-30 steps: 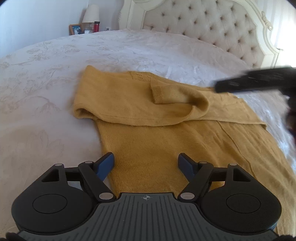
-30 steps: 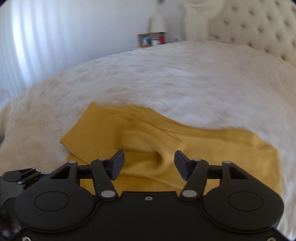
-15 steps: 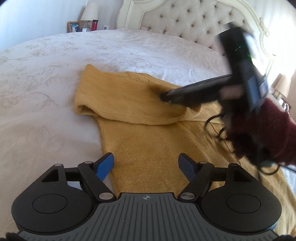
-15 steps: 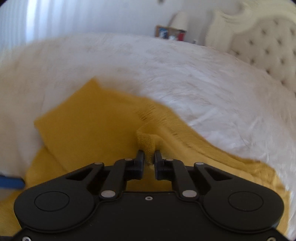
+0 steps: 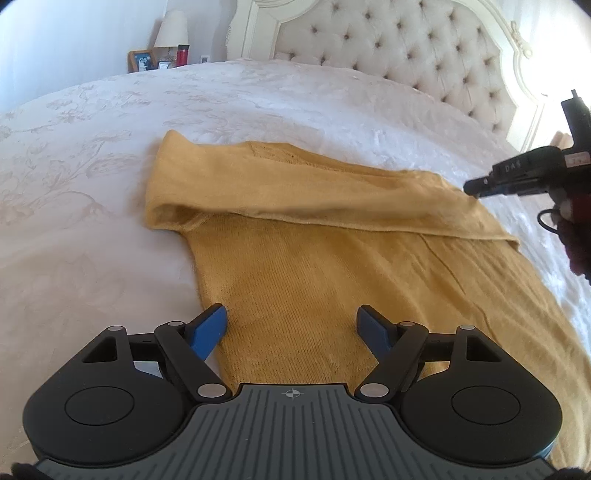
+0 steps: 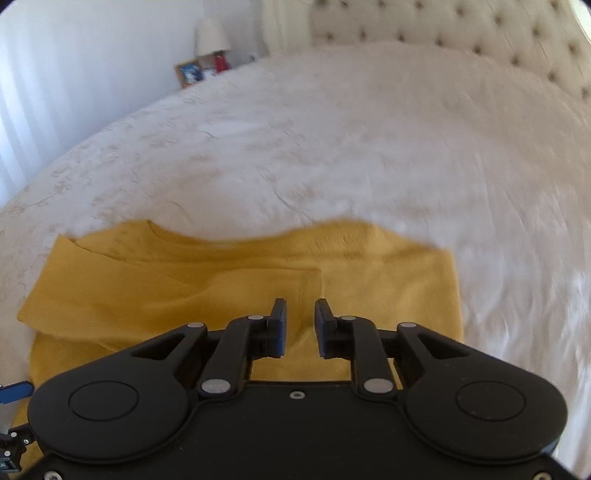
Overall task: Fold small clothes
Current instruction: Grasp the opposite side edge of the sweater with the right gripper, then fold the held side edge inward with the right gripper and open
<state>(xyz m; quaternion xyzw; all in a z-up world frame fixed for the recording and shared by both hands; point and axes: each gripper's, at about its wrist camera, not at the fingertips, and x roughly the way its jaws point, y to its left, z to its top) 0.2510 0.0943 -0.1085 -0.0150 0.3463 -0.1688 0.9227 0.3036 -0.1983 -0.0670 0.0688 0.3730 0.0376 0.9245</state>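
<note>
A mustard-yellow knit sweater (image 5: 314, 266) lies flat on the white bedspread (image 5: 92, 258), with a sleeve folded across its upper part. My left gripper (image 5: 291, 326) is open and empty, low over the sweater's near hem. My right gripper (image 6: 299, 325) is a little open with nothing between its pads, just above the folded sleeve, whose cuff (image 6: 310, 280) lies flat in front of it. The right gripper also shows in the left wrist view (image 5: 476, 186) at the sweater's far right edge.
A tufted cream headboard (image 5: 424, 55) stands at the back. A nightstand with a lamp (image 5: 171, 27), a picture frame (image 5: 141, 61) and a red bottle (image 5: 181, 55) is at the far left. White bedspread surrounds the sweater on all sides.
The right gripper shut on the sleeve cuff, carried it to the right across the sweater, then let go and opened slightly. The sleeve now lies flat. The left gripper has hardly moved.
</note>
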